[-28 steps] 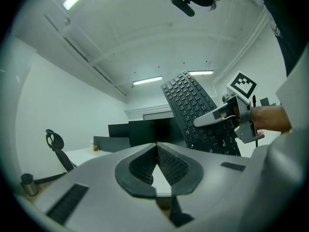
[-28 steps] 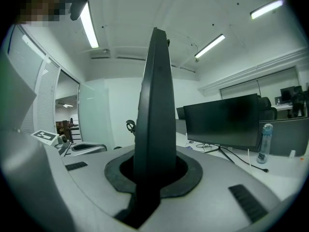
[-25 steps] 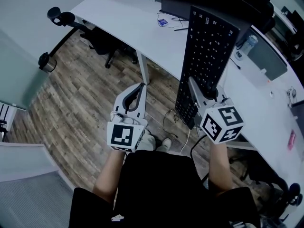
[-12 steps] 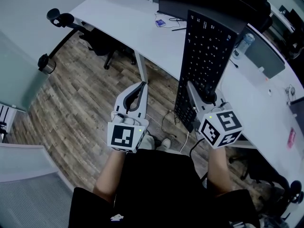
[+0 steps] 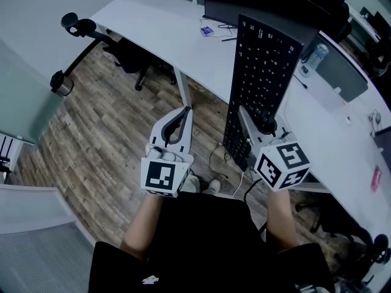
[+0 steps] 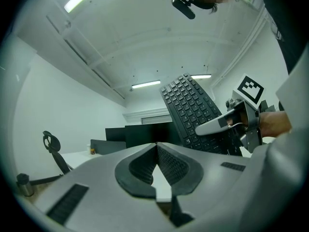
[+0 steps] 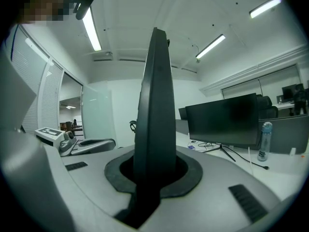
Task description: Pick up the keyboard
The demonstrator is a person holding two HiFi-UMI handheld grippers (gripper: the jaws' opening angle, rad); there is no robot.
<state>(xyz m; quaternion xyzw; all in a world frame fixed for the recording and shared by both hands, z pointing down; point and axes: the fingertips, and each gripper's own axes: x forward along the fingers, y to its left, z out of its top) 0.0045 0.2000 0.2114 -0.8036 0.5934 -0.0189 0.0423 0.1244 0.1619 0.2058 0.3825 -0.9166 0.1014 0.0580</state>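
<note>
Head view: right gripper (image 5: 255, 119) clamps black keyboard (image 5: 263, 60) at 6 o'clock end; long overhang could pivot, slip; left gripper (image 5: 182, 112) clenched, empty.

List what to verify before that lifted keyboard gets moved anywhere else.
1. Right gripper jaws clamped on the keyboard edge: ok.
2. Grip centred along the keyboard: not ok, it sits toward the near end.
3. Keyboard clear of the desk: ok, held up on edge.
4. Left gripper shut, empty, apart from the keyboard: ok.
5. Keyboard away from the monitor and water bottle: ok.
</note>
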